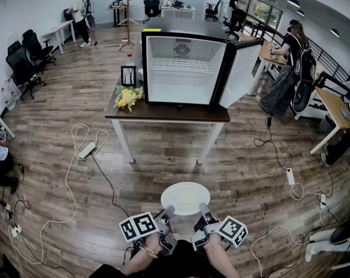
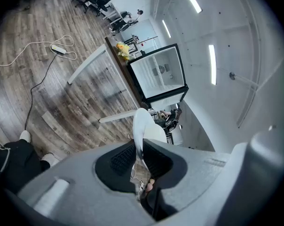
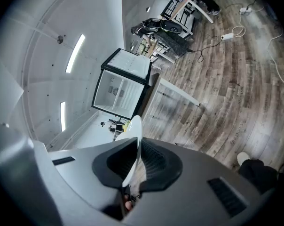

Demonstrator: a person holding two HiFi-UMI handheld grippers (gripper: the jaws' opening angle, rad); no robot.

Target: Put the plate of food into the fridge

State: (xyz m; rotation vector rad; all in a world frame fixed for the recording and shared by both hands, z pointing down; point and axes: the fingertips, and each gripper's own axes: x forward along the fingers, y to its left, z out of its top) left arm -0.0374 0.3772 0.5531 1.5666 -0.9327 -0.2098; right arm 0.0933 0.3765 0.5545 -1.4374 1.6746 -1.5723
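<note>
A white plate (image 1: 185,197) hangs level in front of me, above the wooden floor. My left gripper (image 1: 168,212) is shut on its near left rim and my right gripper (image 1: 204,208) is shut on its near right rim. In the left gripper view the plate (image 2: 143,126) shows edge-on between the dark pads. The right gripper view also has the plate (image 3: 134,149) edge-on in the jaws. No food is visible on the plate from above. Ahead, the small black fridge (image 1: 183,67) stands on a table with its door (image 1: 240,73) swung open to the right, white inside.
The brown table (image 1: 166,114) with white legs also carries yellow flowers (image 1: 127,97) and a small black frame (image 1: 128,75). Cables and power strips (image 1: 87,150) lie on the floor. People stand at desks on the right (image 1: 291,68) and far left.
</note>
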